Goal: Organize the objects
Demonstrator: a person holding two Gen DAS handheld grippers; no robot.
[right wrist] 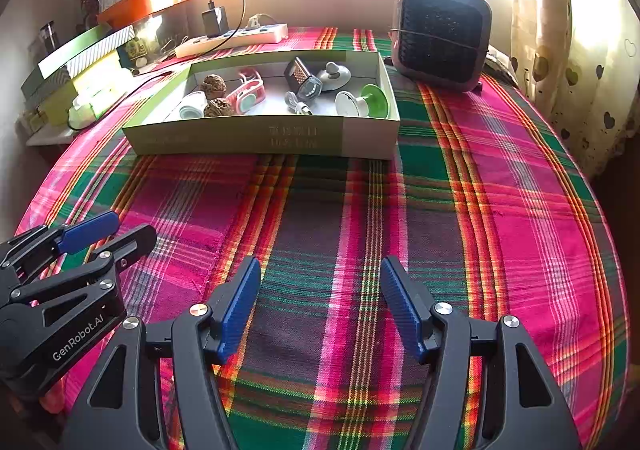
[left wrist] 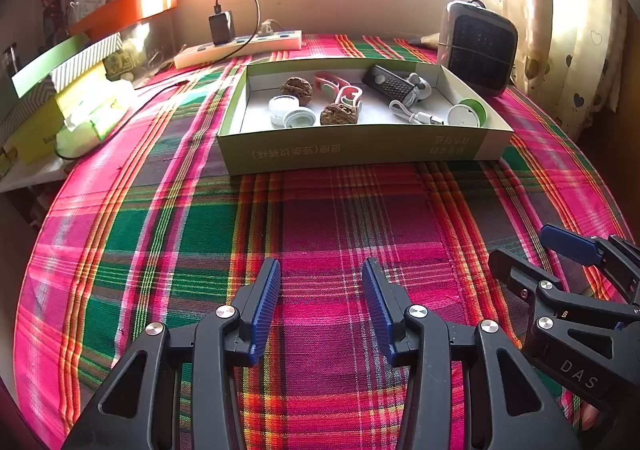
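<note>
Walnuts (left wrist: 297, 89), jars (left wrist: 284, 109), pink opener (left wrist: 340, 88), black grater (left wrist: 390, 84) and green spool (left wrist: 468, 114) all inside the shallow box (left wrist: 360, 146) far on the plaid cloth (left wrist: 320, 218), near a heater (left wrist: 480, 46); left gripper (left wrist: 320, 306) and right gripper (right wrist: 320, 302) both spread, empty, above bare cloth.

Open tongs (right wrist: 320, 302), filled box (right wrist: 256, 138), plaid cloth (right wrist: 500, 210)

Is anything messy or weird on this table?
Not much. The little things lie jumbled in the box, none spilled on the cloth. The heater stands tilted, with a wire across its grille.
</note>
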